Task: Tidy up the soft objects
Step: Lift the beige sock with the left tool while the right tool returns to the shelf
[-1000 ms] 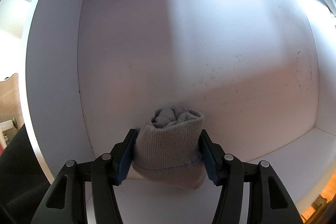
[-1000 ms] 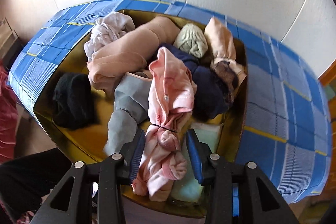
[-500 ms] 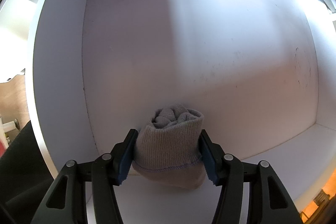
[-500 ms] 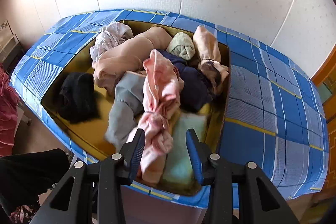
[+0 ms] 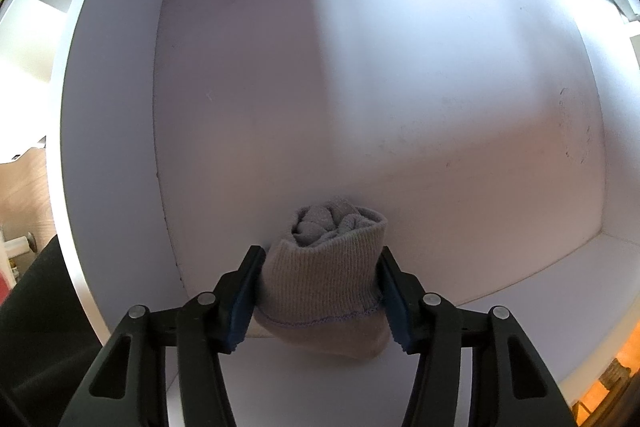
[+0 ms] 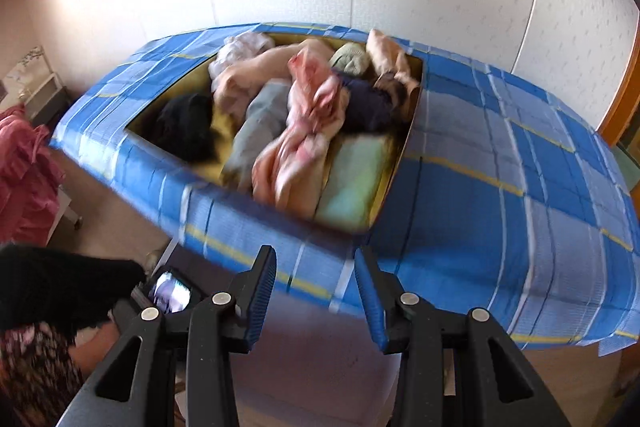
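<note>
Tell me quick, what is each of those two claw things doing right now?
Left gripper: has just been closing, fingers clamped on the rolled beige sock.
Right gripper: fingers open, holding nothing.

A white shelf box (image 5: pixel 360 87) has a flat white floor and white walls. A rolled grey sock (image 5: pixel 324 279) is down at its front edge. A table wears a blue checked cloth (image 6: pixel 500 187). On it sits a yellow tray (image 6: pixel 414 131) piled with soft clothes (image 6: pixel 308 107).
</note>
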The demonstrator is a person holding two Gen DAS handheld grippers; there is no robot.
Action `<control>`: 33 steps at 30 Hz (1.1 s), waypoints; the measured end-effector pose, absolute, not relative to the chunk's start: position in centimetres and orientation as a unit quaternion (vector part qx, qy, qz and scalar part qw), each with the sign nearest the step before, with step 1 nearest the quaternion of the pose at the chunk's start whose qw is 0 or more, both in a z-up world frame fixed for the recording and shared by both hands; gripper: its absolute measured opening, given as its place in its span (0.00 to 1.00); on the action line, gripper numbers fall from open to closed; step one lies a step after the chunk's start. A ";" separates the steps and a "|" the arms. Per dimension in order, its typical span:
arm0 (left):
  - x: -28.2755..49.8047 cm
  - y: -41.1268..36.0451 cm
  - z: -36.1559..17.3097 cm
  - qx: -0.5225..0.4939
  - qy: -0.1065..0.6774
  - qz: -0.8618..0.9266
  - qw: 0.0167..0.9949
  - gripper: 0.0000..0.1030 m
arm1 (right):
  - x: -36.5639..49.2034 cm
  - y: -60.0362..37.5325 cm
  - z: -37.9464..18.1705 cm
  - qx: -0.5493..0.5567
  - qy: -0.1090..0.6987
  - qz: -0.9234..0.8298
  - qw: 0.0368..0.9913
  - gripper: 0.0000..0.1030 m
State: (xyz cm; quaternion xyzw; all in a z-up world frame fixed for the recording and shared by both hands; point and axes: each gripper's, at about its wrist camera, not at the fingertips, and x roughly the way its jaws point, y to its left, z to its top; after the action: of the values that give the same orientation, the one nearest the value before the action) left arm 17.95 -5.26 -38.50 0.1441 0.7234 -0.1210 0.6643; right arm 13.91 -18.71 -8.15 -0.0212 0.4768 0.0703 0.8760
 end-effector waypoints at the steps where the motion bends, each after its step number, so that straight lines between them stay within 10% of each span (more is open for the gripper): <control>1: 18.1 -5.1 -38.3 0.142 0.722 -0.122 0.666 0.54 | 13.0 -18.6 -8.9 -0.023 0.478 0.080 0.874 0.40; 33: 15.2 -2.6 -28.6 0.112 0.620 -0.189 0.753 0.53 | 11.5 -16.6 -34.1 -0.034 0.712 0.038 0.700 0.40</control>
State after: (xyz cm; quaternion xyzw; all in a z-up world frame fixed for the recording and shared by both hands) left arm 15.17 -2.61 -28.65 0.1124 0.6200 -0.1886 0.7533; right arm 11.49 -16.62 -34.12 -0.0344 0.7120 0.0382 0.7003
